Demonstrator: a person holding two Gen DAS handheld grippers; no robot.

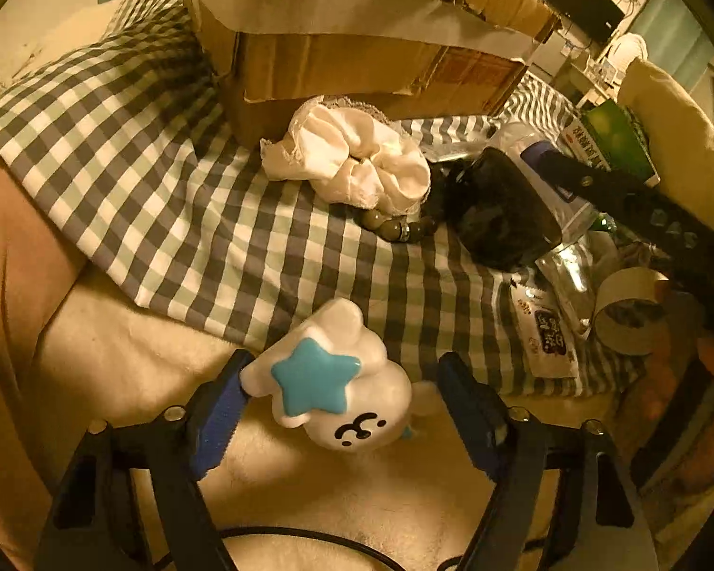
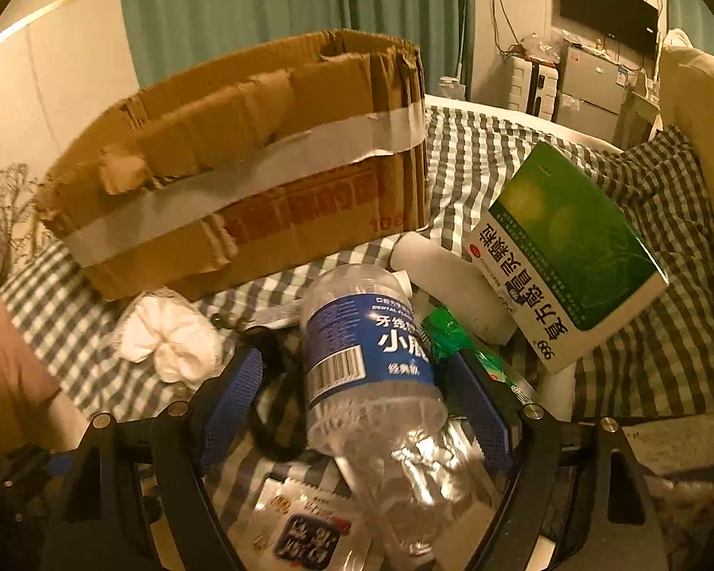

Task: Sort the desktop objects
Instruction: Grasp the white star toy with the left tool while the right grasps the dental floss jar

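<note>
My left tongs (image 1: 342, 397) stand wide open around the star toy (image 1: 328, 380), gripping nothing. My right tongs (image 2: 361, 404) gape around the plastic bottle (image 2: 371, 380), near the cardboard box (image 2: 242, 166) on the bed.

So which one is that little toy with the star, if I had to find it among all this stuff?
Start at the big taped cardboard box on the checked cloth, then come toward the cloth's near edge. There, between the open fingers of the left gripper, lies a small white toy. It alone has a bright blue star on it and a tiny black drawn face.
</note>
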